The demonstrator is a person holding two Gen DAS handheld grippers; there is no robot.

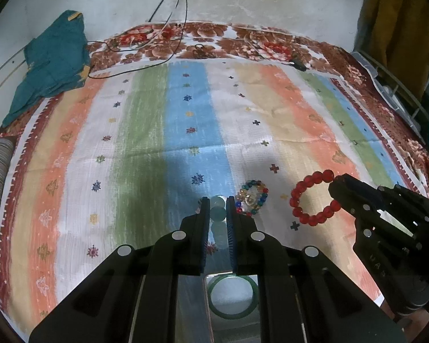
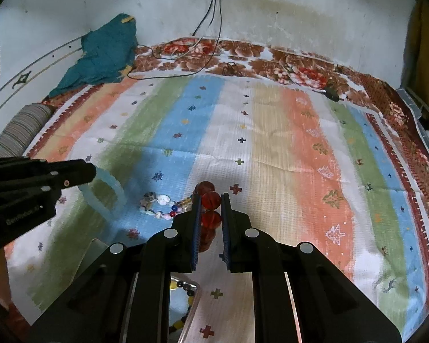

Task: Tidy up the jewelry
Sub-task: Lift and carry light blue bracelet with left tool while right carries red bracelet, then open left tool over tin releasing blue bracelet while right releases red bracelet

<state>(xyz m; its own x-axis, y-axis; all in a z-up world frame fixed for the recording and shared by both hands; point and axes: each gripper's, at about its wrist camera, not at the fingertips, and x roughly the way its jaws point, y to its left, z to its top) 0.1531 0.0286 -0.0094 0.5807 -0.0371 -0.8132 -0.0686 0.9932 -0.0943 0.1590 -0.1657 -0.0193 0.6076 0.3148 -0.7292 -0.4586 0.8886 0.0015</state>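
The striped, woven bed cover [image 1: 146, 131] carries three bracelets. The left gripper [image 1: 218, 204] is narrowed onto the pale aqua bead bracelet [image 1: 216, 213], whose smooth round beads sit between its fingers. Just right of that bracelet lies the mixed-colour bead bracelet [image 1: 251, 198], coiled in a ring. Further right, the right gripper [image 2: 210, 200] is closed on the red bracelet [image 2: 211, 200], a loop of glossy translucent spheres.

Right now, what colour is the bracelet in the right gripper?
Red, translucent beads; the right gripper pinches its edge. Best seen from the left wrist.
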